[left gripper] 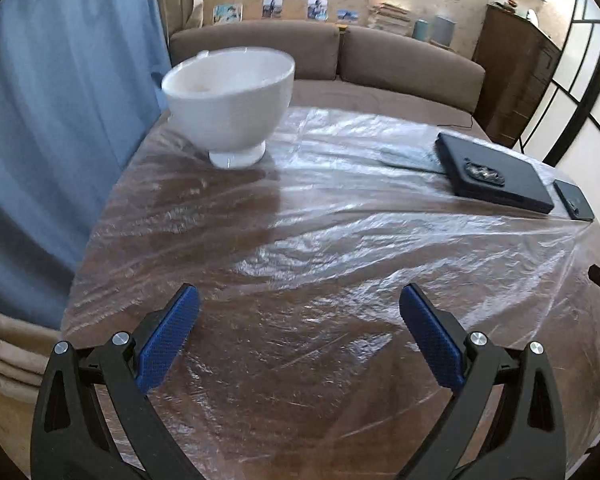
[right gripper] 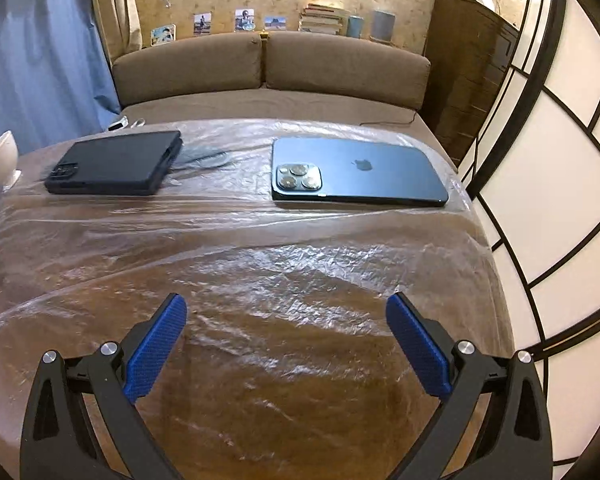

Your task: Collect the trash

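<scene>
Trash: we see no loose scrap, only the plastic sheet [right gripper: 300, 264] draped across the table under both grippers. Left gripper [left gripper: 300, 304] and right gripper [right gripper: 286, 314] spread wide, empty; neither nearer.

No written words or numbers can be read anywhere. The one sign is a bitten-apple logo [right gripper: 363, 165] on the back of the blue phone [right gripper: 356, 172], which lies face down on the plastic-covered bench [right gripper: 260, 280]. The black phone case [right gripper: 116, 168] beside it shows no marking, and the photos [right gripper: 244, 20] on the far ledge are too small to read.
</scene>
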